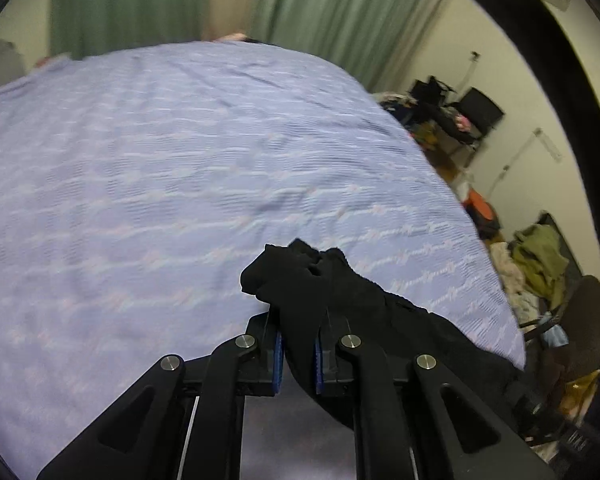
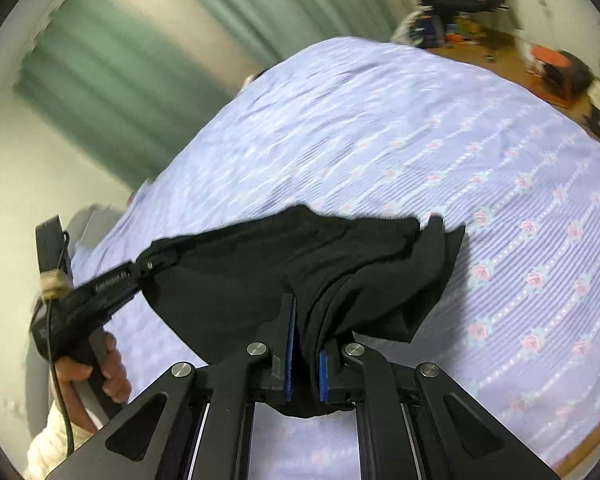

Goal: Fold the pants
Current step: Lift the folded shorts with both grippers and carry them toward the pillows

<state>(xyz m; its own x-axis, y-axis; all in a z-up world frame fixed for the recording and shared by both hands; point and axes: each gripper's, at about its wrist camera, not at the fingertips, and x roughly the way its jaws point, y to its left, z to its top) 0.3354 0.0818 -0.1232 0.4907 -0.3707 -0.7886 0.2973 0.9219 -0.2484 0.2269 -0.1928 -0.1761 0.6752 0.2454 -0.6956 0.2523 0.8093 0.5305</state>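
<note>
The black pants (image 1: 364, 300) hang bunched above a bed with a lilac rose-patterned sheet (image 1: 160, 160). In the left wrist view my left gripper (image 1: 298, 316) is shut on a thick fold of the fabric, which hides its fingertips; only the blue pads (image 1: 277, 360) show. In the right wrist view the pants (image 2: 240, 264) stretch between both grippers over the sheet (image 2: 440, 140). My right gripper (image 2: 306, 324) is shut on a gathered edge. The left gripper (image 2: 138, 270) clamps the far left end, held by a person's hand (image 2: 108, 372).
Green curtains (image 1: 320, 8) hang behind the bed. To the right of the bed the floor holds piles of clothes (image 1: 540, 256), a dark chair (image 1: 584, 320) and black furniture with clutter (image 1: 456, 108). A pale wall runs along that side.
</note>
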